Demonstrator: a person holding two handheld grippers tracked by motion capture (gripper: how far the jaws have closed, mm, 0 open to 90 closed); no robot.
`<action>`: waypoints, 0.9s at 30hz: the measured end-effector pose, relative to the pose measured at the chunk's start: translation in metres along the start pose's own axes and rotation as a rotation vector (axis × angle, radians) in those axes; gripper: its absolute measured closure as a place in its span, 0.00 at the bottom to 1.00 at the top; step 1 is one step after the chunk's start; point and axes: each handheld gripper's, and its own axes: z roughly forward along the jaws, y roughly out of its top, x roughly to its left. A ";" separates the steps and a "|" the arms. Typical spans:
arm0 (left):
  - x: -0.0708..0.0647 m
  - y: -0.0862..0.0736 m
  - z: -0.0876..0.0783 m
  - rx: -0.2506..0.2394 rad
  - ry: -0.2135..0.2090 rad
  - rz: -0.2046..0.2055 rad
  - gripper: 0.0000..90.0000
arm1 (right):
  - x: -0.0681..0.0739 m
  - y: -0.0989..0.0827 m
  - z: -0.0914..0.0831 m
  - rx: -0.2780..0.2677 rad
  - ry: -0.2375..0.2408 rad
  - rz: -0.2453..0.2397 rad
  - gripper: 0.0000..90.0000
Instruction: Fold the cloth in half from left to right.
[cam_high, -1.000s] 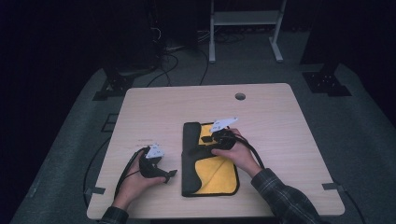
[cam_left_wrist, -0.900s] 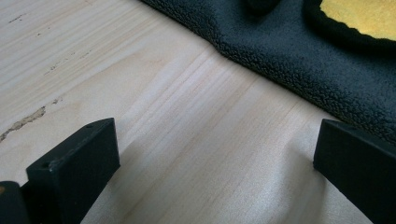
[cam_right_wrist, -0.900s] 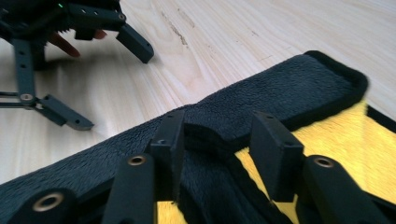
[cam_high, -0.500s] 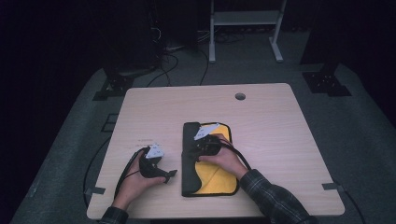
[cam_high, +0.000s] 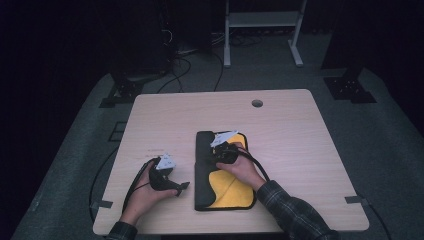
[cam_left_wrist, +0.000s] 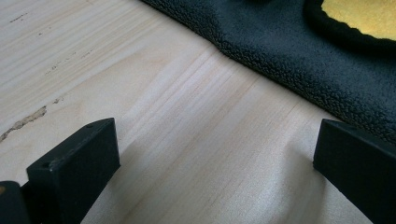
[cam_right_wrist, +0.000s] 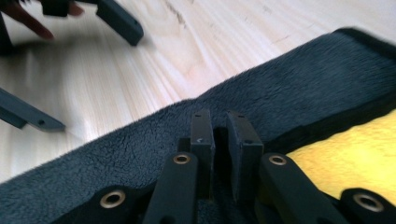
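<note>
On the table (cam_high: 300, 150), the right gripper (cam_right_wrist: 219, 122) has just been closing, nearly shut on the black-and-yellow cloth (cam_high: 225, 192); its thin pinch may slip. The left gripper (cam_left_wrist: 210, 154) rests wide open, holding nothing.

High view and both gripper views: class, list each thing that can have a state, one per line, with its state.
Black fleece cloth with yellow inner side: lying flat on the table, folded, yellow face partly showing.
Left tool: jaws wide open over bare wood, beside the cloth's edge.
Right tool: jaws have just been closing, nearly together on the black fleece.
Light wooden table: level.
</note>
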 end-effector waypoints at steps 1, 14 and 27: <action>0.000 0.000 0.000 0.000 0.000 0.000 0.00 | -0.002 0.001 -0.002 -0.010 0.001 0.000 0.91; 0.000 0.000 0.000 0.000 0.001 -0.003 0.00 | -0.026 0.014 -0.041 -0.118 -0.038 0.064 0.91; 0.000 0.000 0.000 0.000 0.001 -0.005 0.00 | -0.069 0.012 -0.065 -0.163 -0.151 0.153 0.91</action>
